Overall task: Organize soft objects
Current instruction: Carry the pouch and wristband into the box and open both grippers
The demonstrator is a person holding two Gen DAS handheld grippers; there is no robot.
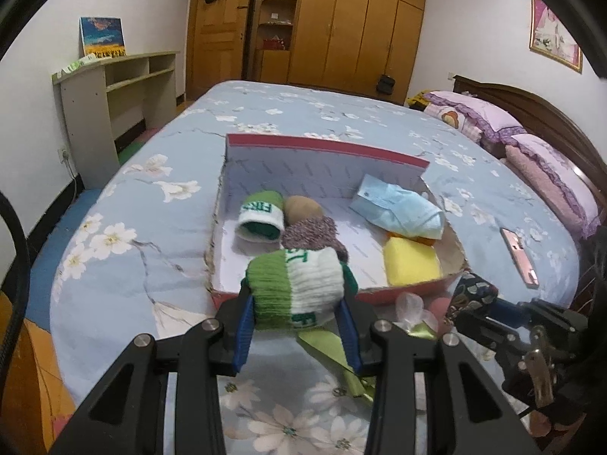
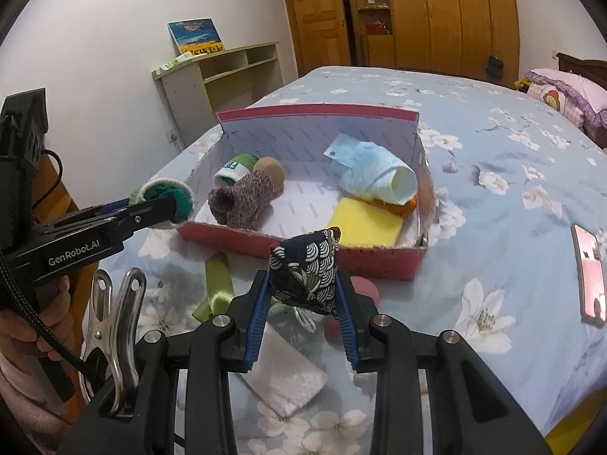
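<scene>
My left gripper (image 1: 296, 303) is shut on a rolled green and white sock (image 1: 299, 288) and holds it just before the near wall of the red cardboard box (image 1: 326, 144). It also shows in the right wrist view (image 2: 167, 197). My right gripper (image 2: 303, 292) is shut on a dark blue patterned beanbag (image 2: 305, 269), held above the bed near the box's front wall (image 2: 341, 256). Inside the box lie another green sock (image 1: 261, 220), a purple knitted sock (image 1: 311, 231), a brown soft ball (image 1: 301, 208), a light blue cloth (image 1: 398, 208) and a yellow sponge (image 1: 411, 261).
On the floral bedspread (image 2: 493, 174) near the grippers lie a green ribbon (image 2: 216, 288), a white cloth (image 2: 284, 379), a metal clip (image 2: 114, 326) and a pink soft thing (image 2: 364, 288). A pink phone (image 2: 592, 276) lies to the right. Pillows (image 1: 546, 167) are at the far right.
</scene>
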